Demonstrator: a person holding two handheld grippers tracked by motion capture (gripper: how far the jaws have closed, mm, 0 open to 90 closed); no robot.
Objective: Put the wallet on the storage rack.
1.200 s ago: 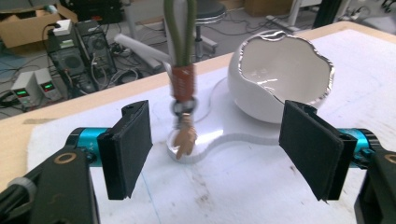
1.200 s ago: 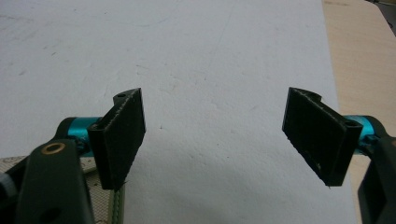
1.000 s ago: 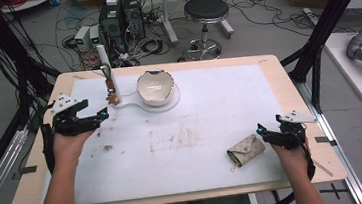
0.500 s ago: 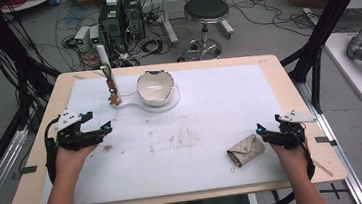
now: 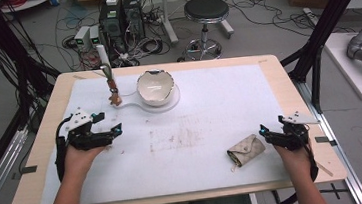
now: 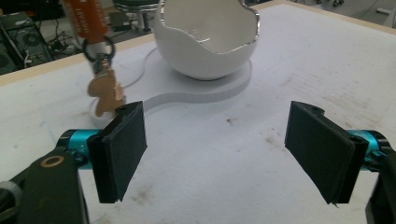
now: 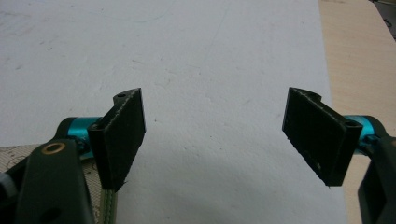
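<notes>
Pulled left gripper (image 5: 106, 134) back from the table's far-left area toward the near-left edge; right gripper (image 5: 271, 136) unmoved.

Left jaws spread wide, holding nothing, aimed at the egg-shaped white bowl (image 6: 205, 39) on its white stand (image 6: 205, 88) near the far edge. Left the keychain (image 6: 103, 88) with the orange strap hanging beside the bowl, untouched. Right jaws also spread and empty, parked just beside the beige pouch (image 5: 246, 150) close to the near-right corner, its edge poking in at the lower left of the right gripper view. Read as a retreat: left side apparently done or resetting, pouch likely next, not yet gripped. Noted white lettering on the orange strap, too blurred to read; no other brands or labels legible.
</notes>
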